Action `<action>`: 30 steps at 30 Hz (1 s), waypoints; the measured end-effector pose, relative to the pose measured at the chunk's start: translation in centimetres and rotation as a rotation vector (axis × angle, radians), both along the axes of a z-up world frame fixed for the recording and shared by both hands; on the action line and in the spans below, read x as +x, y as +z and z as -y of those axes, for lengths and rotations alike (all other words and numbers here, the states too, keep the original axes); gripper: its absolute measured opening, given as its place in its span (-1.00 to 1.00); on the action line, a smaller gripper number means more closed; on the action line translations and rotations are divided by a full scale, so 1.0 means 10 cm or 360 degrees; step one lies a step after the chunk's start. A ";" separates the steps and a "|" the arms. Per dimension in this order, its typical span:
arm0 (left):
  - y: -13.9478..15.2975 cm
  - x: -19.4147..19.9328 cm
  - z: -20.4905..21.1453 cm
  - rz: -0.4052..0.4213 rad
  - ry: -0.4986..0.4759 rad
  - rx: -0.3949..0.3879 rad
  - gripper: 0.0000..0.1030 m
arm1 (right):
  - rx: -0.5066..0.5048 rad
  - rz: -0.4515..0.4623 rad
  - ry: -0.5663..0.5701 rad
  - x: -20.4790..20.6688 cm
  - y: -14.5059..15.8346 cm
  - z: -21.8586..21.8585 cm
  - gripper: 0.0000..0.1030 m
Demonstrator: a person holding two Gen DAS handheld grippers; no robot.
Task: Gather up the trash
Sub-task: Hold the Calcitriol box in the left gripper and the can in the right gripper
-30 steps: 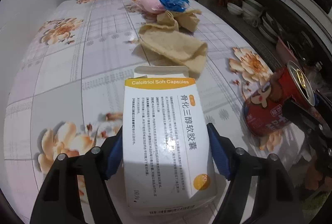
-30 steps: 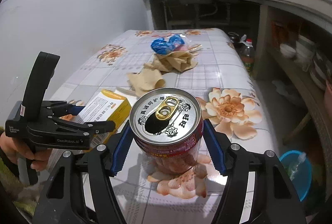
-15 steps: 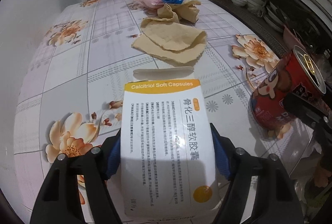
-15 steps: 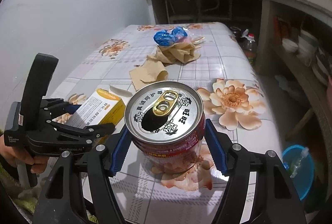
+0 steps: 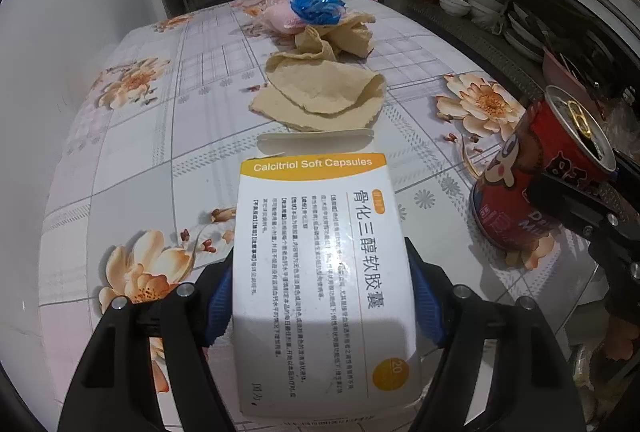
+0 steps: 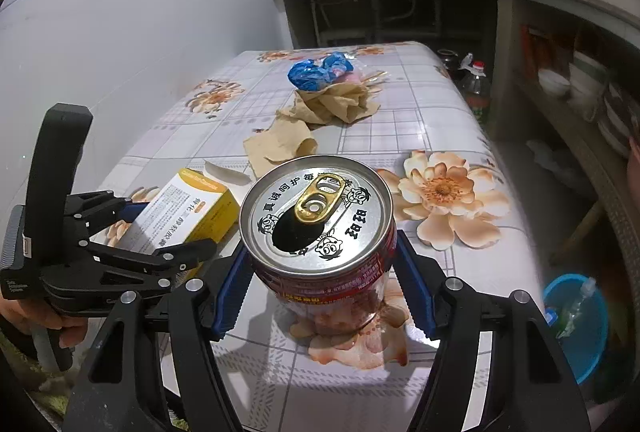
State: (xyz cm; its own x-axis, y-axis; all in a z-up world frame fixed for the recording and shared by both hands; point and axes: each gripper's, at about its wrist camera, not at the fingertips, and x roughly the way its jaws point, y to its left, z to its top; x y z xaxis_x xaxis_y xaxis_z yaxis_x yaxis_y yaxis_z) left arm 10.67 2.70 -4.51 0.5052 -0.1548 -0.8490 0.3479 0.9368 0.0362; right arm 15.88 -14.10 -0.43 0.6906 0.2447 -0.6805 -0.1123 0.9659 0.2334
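Both hands loaded. Left gripper [image 5: 322,296] clamped on the medicine box [image 5: 320,272], lower centre of frame; right gripper [image 6: 322,272] pinching the red can [image 6: 318,232], centre frame, apparently just clear of the table [image 6: 440,128]. Best kept upright, opened top up. Brown paper scraps [image 5: 320,92] and blue wrapper [image 5: 318,6] waiting upper centre. Steady carry needed, no squeezing harder.

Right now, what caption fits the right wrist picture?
Right tongs clamp an opened red can above the flowered table.
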 end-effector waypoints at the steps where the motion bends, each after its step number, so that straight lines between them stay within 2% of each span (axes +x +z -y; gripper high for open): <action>1: 0.01 0.00 0.00 0.0005 0.0001 0.0002 0.38 | 0.0002 0.0000 -0.0001 -0.01 0.00 0.00 0.23; 15: 0.12 -0.06 0.03 0.0067 -0.0024 0.0016 0.38 | 0.0015 0.0023 -0.0007 -0.05 0.05 0.03 0.23; 25: 0.22 -0.11 0.06 0.0096 -0.0091 -0.0136 0.38 | 0.0028 0.0015 -0.0089 -0.09 0.07 0.08 0.23; 30: 0.29 -0.12 0.13 0.0119 -0.0134 -0.0171 0.38 | 0.0057 -0.0001 -0.0150 -0.12 0.04 0.16 0.23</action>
State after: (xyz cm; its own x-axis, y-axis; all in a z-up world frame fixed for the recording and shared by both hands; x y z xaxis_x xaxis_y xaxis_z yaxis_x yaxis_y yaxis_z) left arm 9.49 1.41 -1.65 0.5479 -0.2871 -0.7857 0.4257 0.9042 -0.0336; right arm 14.71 -15.71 -0.01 0.7111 0.2028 -0.6732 -0.0210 0.9632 0.2680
